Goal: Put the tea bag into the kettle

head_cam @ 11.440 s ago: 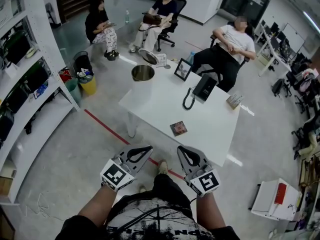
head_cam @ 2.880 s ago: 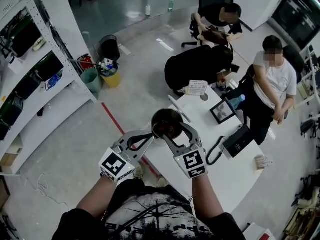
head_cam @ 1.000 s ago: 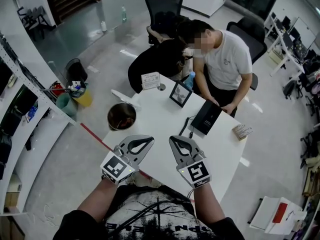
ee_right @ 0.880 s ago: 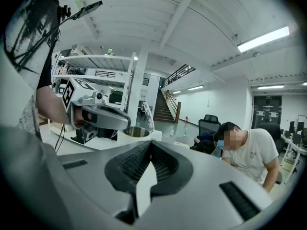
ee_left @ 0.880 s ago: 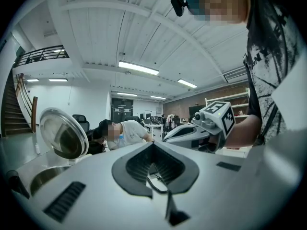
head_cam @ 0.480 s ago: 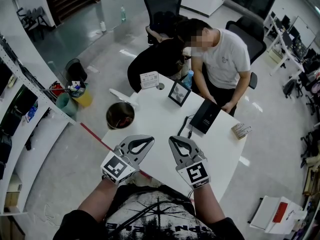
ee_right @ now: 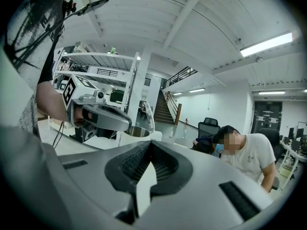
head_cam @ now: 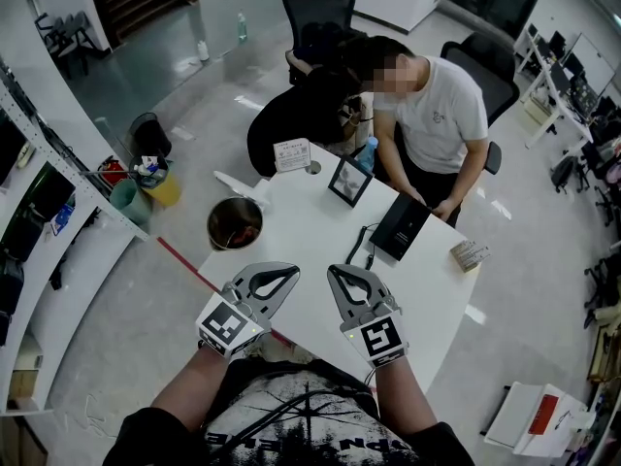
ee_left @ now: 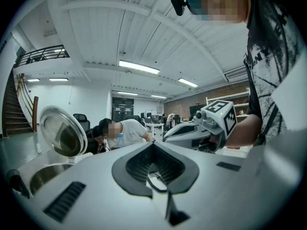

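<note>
**Both grippers held closed over the near edge of a white table, kettle at the far left corner**

I look steeply down at a white table [head_cam: 310, 236]. My left gripper [head_cam: 289, 274] and my right gripper [head_cam: 336, 274] hover side by side above the table's near edge, close together but not touching, both pointing away from me. The fingers of each are pressed together at the tips. Nothing is between them.

The kettle [head_cam: 210, 229], a round steel pot, stands on the far left corner of the table, beyond my left gripper and well apart from it. Its lid [head_cam: 239, 184] is swung up and open on the far side. Inside the kettle a reddish-brown patch [head_cam: 236, 227] shows against the dark. I cannot tell for certain whether that is the tea bag, and I see no tea bag on the tabletop.

To the right on the table lie a dark desk phone [head_cam: 398, 227] with a coiled cord and, farther off, a small photo frame [head_cam: 347, 183]. A person in a white shirt [head_cam: 437, 115] leans over the far edge of the table.
</note>
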`<state>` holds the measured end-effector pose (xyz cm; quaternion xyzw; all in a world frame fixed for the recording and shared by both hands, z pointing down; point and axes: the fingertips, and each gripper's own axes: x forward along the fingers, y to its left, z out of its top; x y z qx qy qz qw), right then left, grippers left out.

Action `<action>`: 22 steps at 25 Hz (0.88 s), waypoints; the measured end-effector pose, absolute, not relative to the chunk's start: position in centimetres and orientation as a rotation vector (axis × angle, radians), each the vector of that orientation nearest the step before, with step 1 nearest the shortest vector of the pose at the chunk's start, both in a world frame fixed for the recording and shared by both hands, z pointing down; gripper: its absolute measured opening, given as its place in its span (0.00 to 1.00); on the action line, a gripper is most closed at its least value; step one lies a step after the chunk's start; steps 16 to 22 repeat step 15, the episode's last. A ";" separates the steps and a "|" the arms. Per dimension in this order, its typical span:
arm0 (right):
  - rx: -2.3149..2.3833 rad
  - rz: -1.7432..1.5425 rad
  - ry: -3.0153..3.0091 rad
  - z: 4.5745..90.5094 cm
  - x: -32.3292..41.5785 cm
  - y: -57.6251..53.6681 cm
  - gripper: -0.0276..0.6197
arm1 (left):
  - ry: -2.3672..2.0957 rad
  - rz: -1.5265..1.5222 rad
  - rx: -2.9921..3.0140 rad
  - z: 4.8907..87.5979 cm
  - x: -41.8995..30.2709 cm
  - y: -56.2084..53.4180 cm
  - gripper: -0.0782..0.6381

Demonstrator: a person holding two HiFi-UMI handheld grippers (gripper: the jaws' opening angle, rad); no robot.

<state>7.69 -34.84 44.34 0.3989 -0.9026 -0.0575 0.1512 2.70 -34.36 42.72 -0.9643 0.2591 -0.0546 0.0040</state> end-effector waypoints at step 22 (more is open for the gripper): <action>1.152 -0.174 -2.573 44.3 7.4 -35.0 0.06 | 0.816 -0.163 -3.016 42.4 2.4 -34.3 0.12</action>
